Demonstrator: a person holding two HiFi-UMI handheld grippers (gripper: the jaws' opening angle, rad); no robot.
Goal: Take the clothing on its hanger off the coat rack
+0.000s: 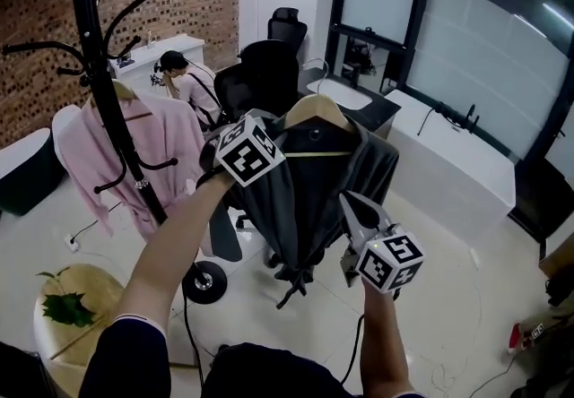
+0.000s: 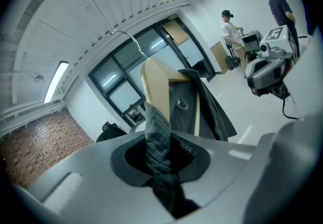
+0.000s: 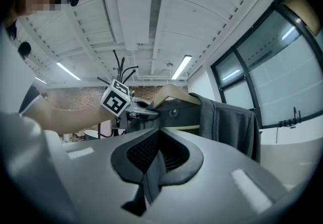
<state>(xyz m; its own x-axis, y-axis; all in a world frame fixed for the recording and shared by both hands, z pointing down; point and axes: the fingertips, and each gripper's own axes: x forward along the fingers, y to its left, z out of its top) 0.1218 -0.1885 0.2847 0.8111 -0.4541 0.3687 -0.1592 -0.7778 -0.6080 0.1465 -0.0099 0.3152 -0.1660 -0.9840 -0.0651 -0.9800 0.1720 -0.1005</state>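
Note:
A dark grey garment (image 1: 314,181) hangs on a wooden hanger (image 1: 316,109) in mid air, to the right of the black coat rack (image 1: 108,91) and apart from it. My left gripper (image 1: 269,132) is at the garment's left shoulder. In the left gripper view it (image 2: 159,152) is shut on a fold of the grey cloth (image 2: 156,132), with the hanger (image 2: 154,87) just beyond. My right gripper (image 1: 350,203) points up beside the garment's lower right side. Its pads (image 3: 156,162) meet with nothing between them, and the garment (image 3: 227,122) hangs in front of it.
A pink garment (image 1: 170,145) hangs on its own hanger on the rack, whose round base (image 1: 204,282) stands on the floor. Black office chairs (image 1: 269,73), a seated person (image 1: 184,73) and a white counter (image 1: 457,154) lie behind. A round wooden stool (image 1: 72,324) is at lower left.

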